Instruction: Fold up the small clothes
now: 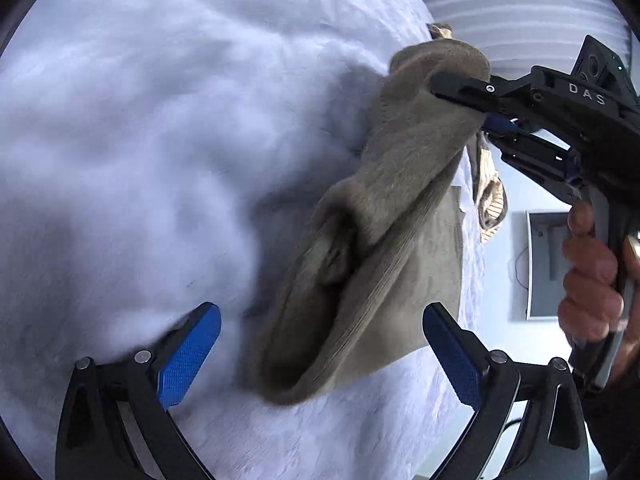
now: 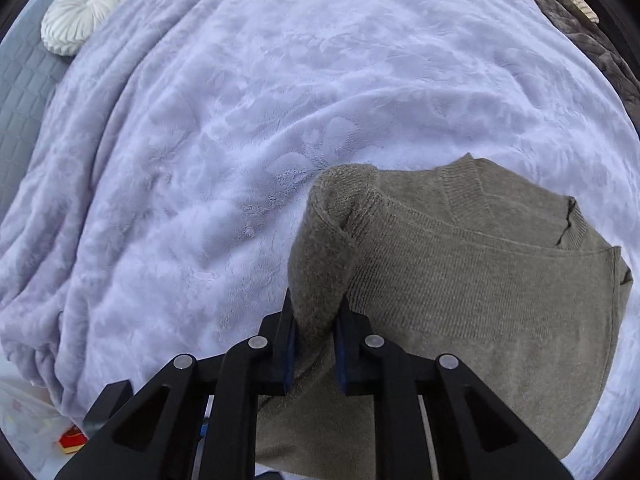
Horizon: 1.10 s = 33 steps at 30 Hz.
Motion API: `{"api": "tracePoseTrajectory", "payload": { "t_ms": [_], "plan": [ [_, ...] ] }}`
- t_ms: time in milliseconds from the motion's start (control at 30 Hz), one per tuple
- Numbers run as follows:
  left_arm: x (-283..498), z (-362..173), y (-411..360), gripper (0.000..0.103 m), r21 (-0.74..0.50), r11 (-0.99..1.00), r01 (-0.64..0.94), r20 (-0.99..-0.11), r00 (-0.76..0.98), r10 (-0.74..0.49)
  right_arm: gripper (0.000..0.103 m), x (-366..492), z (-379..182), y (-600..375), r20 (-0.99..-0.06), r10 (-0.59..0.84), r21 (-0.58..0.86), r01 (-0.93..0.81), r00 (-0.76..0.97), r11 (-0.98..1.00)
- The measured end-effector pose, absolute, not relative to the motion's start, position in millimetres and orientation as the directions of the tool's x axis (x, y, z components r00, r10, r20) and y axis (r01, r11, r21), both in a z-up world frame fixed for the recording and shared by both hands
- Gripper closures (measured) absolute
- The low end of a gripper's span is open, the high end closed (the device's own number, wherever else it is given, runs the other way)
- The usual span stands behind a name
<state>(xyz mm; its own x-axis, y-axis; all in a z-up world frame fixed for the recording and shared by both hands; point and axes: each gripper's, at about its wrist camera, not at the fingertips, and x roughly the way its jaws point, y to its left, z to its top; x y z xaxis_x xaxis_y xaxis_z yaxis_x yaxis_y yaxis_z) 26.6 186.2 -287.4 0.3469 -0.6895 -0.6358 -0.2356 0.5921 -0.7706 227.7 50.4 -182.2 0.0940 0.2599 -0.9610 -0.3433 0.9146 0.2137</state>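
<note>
An olive-brown knitted sweater (image 2: 472, 280) lies on the lilac blanket (image 2: 240, 120), one part of it lifted. My right gripper (image 2: 315, 316) is shut on a bunched fold of the sweater, probably a sleeve, and points steeply down. In the left wrist view that right gripper (image 1: 444, 86) holds the sweater (image 1: 400, 200) up at the upper right, with a hand (image 1: 588, 272) on its handle. My left gripper (image 1: 320, 336) stands wide open low over the blanket. The hanging sweater's lower edge droops between its blue pads (image 1: 188, 356) without being pressed.
A round white pleated cushion (image 2: 86, 10) lies at the far left on a grey quilted cover (image 2: 24, 92). A dark brown garment with a striped piece (image 2: 568, 0) sits at the blanket's far right edge. A red item (image 2: 72, 438) lies low at the left.
</note>
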Motion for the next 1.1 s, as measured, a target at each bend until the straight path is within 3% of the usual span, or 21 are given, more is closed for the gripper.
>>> {"api": "tracePoseTrajectory", "payload": {
  "t_ms": [100, 133, 167, 200, 233, 633, 700, 767, 800, 933, 1033, 1100],
  "plan": [
    [32.6, -286.8, 178.7, 0.003, -0.747, 0.643, -0.168, -0.66, 0.305, -0.687, 0.087, 229.4, -176.8, 43.7, -0.957, 0.275, 0.228, -0.346, 0.095, 0.91],
    [34.2, -286.6, 174.0, 0.012, -0.731, 0.665, -0.15, -0.675, 0.297, -0.675, 0.087, 229.7, -176.8, 43.9, -0.955, 0.28, 0.231, -0.349, 0.095, 0.908],
    [34.2, -287.4, 171.2, 0.029, -0.715, 0.685, -0.141, -0.692, 0.288, -0.662, 0.087, 229.5, -175.0, 43.9, -0.955, 0.281, 0.232, -0.351, 0.096, 0.907],
    [37.2, -291.2, 170.8, 0.077, -0.701, 0.697, -0.151, -0.707, 0.271, -0.653, 0.087, 229.8, -174.1, 43.0, -0.955, 0.281, 0.231, -0.35, 0.097, 0.908],
    [38.5, -298.3, 171.3, 0.086, -0.723, 0.668, -0.176, -0.69, 0.247, -0.681, 0.087, 229.8, -172.9, 41.7, -0.955, 0.28, 0.231, -0.349, 0.097, 0.908],
    [37.1, -243.3, 131.1, 0.09, -0.503, 0.848, -0.167, -0.854, 0.245, -0.458, 0.086, 242.6, -184.7, 42.0, -0.97, 0.235, 0.205, -0.33, 0.055, 0.921],
    [44.4, -232.9, 121.7, 0.09, -0.451, 0.881, -0.147, -0.879, 0.246, -0.409, 0.08, 251.8, -194.0, 43.1, -0.972, 0.235, 0.216, -0.307, 0.024, 0.927],
    [46.8, -226.0, 112.6, 0.09, -0.394, 0.911, -0.121, -0.901, 0.244, -0.358, 0.05, 258.0, -203.1, 48.6, -0.974, 0.224, 0.207, -0.306, 0.02, 0.929],
    [49.3, -225.9, 109.6, 0.09, -0.368, 0.923, -0.111, -0.911, 0.242, -0.334, 0.047, 258.8, -207.1, 53.3, -0.977, 0.211, 0.193, -0.317, 0.024, 0.929],
    [49.9, -216.9, 97.3, 0.09, -0.304, 0.949, -0.086, -0.93, 0.245, -0.276, 0.046, 258.2, -225.7, 76.9, -0.987, 0.156, 0.155, -0.352, -0.026, 0.923],
    [54.3, -220.0, 88.2, 0.09, -0.327, 0.937, -0.123, -0.926, 0.241, -0.292, 0.045, 255.4, -229.5, 97.5, -0.996, 0.09, 0.089, -0.411, -0.016, 0.907],
    [53.4, -220.7, 92.9, 0.09, -0.344, 0.929, -0.139, -0.921, 0.245, -0.304, 0.05, 254.0, -232.5, 107.9, -0.999, 0.034, 0.034, -0.445, -0.007, 0.895]
  ]
}}
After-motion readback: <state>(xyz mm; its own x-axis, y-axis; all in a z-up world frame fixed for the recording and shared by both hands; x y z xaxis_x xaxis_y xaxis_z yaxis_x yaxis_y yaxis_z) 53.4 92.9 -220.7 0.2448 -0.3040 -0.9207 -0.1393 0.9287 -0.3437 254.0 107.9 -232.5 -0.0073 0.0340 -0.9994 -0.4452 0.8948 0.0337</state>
